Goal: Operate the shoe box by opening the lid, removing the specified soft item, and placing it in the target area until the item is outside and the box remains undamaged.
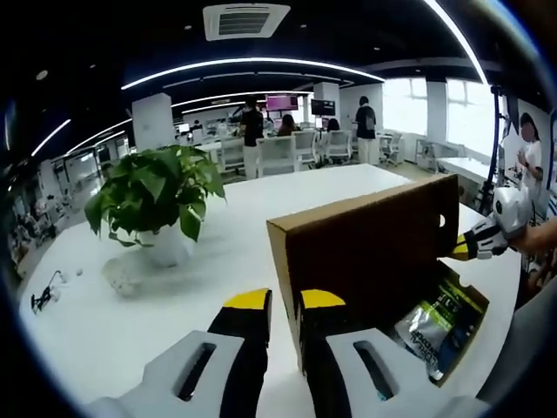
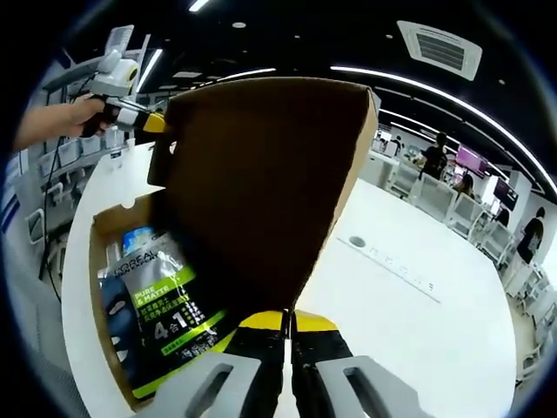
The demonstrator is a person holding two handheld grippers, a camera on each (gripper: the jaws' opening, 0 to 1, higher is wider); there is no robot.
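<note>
A brown cardboard shoe box lies on the white table with its lid raised upright. My left gripper is shut on the lid's near edge. My right gripper pinches the far corner of that edge. In the right gripper view the lid rises from my right gripper, which is shut on its edge, and my left gripper grips the far corner. Inside the box lies a soft green, black and silver packet, also seen past the lid.
A potted green plant stands on the table left of the box, with a small dark cable near the left edge. Office chairs and standing people are beyond the table's far end.
</note>
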